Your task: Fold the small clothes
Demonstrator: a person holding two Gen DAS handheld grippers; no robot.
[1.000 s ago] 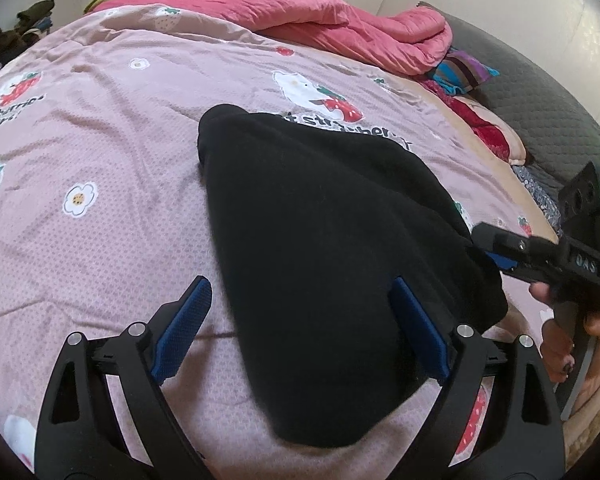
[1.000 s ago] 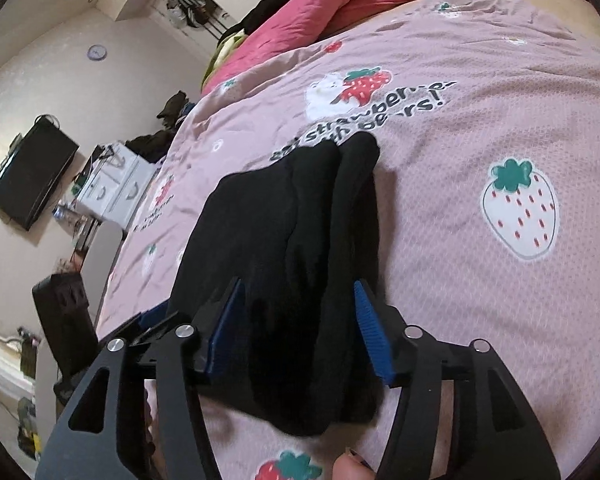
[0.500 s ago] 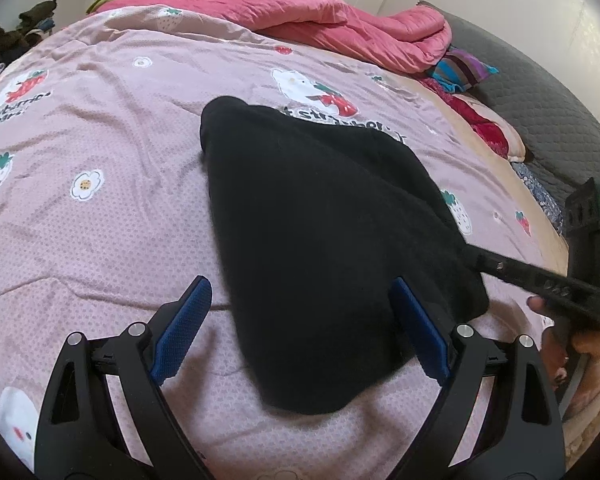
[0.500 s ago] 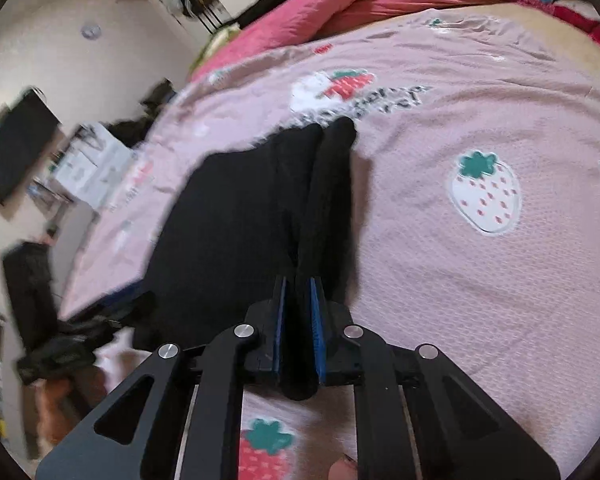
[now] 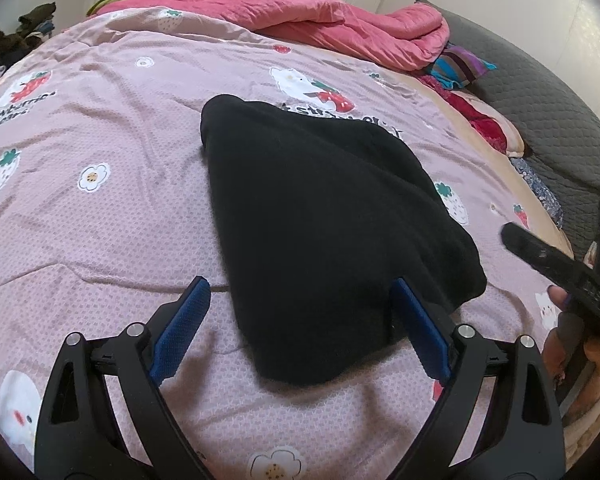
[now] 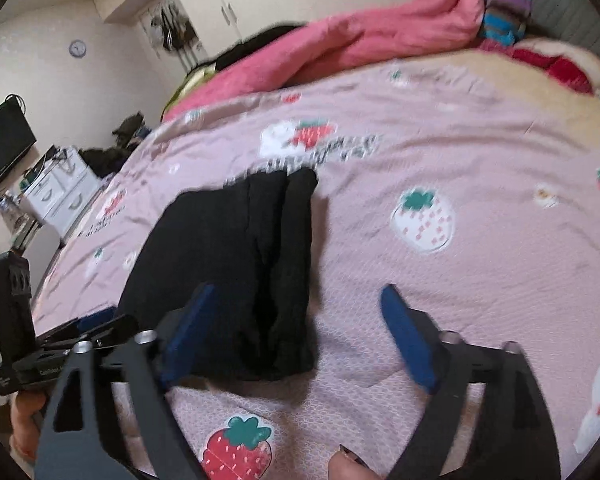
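A black garment [image 5: 324,220] lies folded on the pink strawberry bedsheet [image 5: 100,208]; in the right wrist view it [image 6: 236,264] shows layered folds along its right edge. My left gripper [image 5: 300,332] is open and empty, its blue pads astride the garment's near corner, just above it. My right gripper [image 6: 296,336] is open and empty, pulled back at the garment's near end; it also shows at the right edge of the left wrist view [image 5: 556,264].
A pink quilt [image 5: 340,28] is bunched at the far side of the bed. Striped and red cushions [image 5: 464,68] lie by a grey headboard [image 5: 540,104]. A white drawer unit [image 6: 60,192] and a TV [image 6: 0,148] stand beyond the bed's left side.
My right gripper closed on the garment's folded edge half a second ago, then opened, let go and drew back. The left gripper stayed open and lifted slightly.
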